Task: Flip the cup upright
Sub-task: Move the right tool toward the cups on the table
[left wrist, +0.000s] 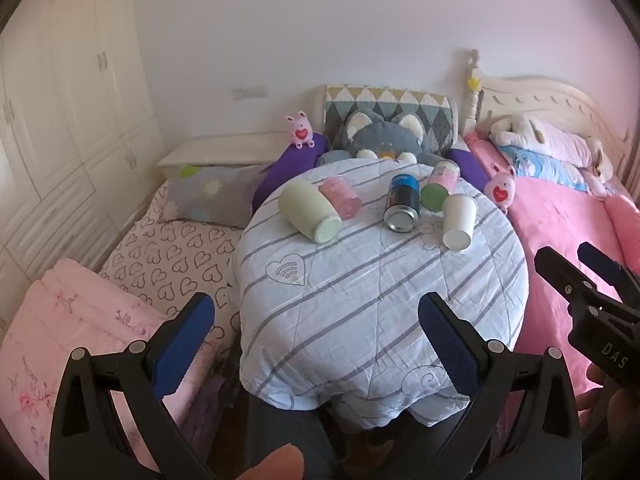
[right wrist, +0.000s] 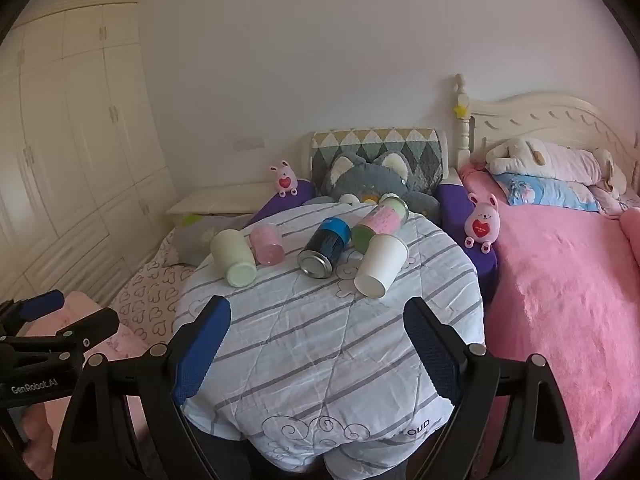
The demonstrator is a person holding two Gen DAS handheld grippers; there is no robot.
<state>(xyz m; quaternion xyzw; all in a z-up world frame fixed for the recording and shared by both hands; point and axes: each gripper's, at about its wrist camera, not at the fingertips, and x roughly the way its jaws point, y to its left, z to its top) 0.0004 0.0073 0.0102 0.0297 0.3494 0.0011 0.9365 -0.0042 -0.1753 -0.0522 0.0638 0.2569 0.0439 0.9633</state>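
Five cups lie on their sides on the quilt-covered worktop (left wrist: 360, 300); white paper cup (right wrist: 380, 266) far right. Left gripper (left wrist: 316, 344) and right gripper (right wrist: 318, 354): fingers wide, empty, near edge.

Five toppled cups (left wrist: 458, 220) on striped quilt (left wrist: 360, 300), apparently beyond open left hand-held gripper (left wrist: 316, 344).
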